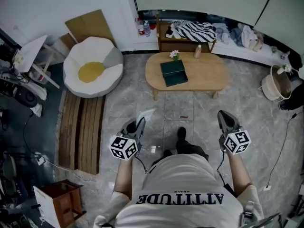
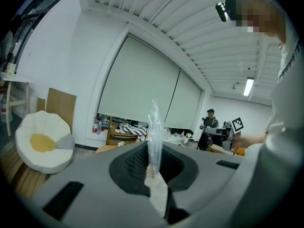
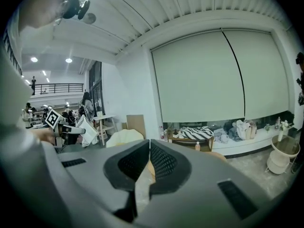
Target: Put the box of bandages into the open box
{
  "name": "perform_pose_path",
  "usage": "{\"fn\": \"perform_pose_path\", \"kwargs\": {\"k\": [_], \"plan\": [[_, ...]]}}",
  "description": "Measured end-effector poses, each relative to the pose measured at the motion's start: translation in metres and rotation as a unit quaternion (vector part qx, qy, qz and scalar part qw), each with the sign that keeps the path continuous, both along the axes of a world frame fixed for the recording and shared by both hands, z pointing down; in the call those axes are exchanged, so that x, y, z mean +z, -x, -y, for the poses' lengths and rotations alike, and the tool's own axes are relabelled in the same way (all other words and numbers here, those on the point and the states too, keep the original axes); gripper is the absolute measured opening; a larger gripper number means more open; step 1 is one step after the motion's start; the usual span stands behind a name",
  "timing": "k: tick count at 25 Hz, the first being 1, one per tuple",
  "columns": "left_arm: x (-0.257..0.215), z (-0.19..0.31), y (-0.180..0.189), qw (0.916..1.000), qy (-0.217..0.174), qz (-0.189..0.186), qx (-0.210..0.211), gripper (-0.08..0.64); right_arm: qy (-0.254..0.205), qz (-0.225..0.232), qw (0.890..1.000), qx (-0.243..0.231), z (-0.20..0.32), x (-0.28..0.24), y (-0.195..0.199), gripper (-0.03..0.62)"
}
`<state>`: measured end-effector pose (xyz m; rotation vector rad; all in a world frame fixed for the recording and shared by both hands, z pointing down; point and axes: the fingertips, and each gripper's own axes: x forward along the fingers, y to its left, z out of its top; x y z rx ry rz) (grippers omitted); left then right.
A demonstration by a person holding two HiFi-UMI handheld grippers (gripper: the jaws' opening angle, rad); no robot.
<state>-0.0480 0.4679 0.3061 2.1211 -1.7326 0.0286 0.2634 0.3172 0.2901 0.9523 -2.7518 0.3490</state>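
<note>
- Left gripper [image 1: 137, 124] is held low at the near left, pointing toward the far table. In the left gripper view its jaws are closed together.
- A clear plastic sliver [image 2: 154, 122], crinkled, stands upright out of the seam where those jaws meet, pinched at its base.
- Right gripper [image 1: 226, 116] is at the near right, level with the left one and well apart from it. Its jaws are pressed together with nothing between them.
- Oval wooden table [image 1: 209, 73] stands far centre on the grey stone floor [image 1: 137, 103], well apart from both grippers.
- Dark green box [image 1: 174, 73] lies flat on the table's left half. Too small to tell whether it is open, and the box of bandages cannot be picked out.
- Small potted flower [image 1: 175, 54] is just beyond the green box, and a pale bottle [image 1: 197, 51] stands at the table's far edge.
- Egg-shaped floor cushion [image 1: 84, 87], white with a yellow centre, is at the far left.
- Wooden slat platform [image 1: 85, 132] lies left of the left gripper.
- Woven basket [image 1: 273, 87] is at the far right.
</note>
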Motion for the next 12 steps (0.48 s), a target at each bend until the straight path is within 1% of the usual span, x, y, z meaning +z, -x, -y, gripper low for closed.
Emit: {"fn": "perform_pose_path", "kwargs": {"k": [8, 12], "plan": [[0.0, 0.054, 0.007, 0.9999, 0.003, 0.012, -0.011, 0.034, 0.008, 0.002, 1.0, -0.022, 0.066, 0.007, 0.016, 0.021], [0.002, 0.088, 0.01, 0.9997, 0.008, 0.011, -0.018, 0.034, 0.014, 0.001, 0.999, -0.03, 0.106, 0.011, 0.022, 0.021]]}}
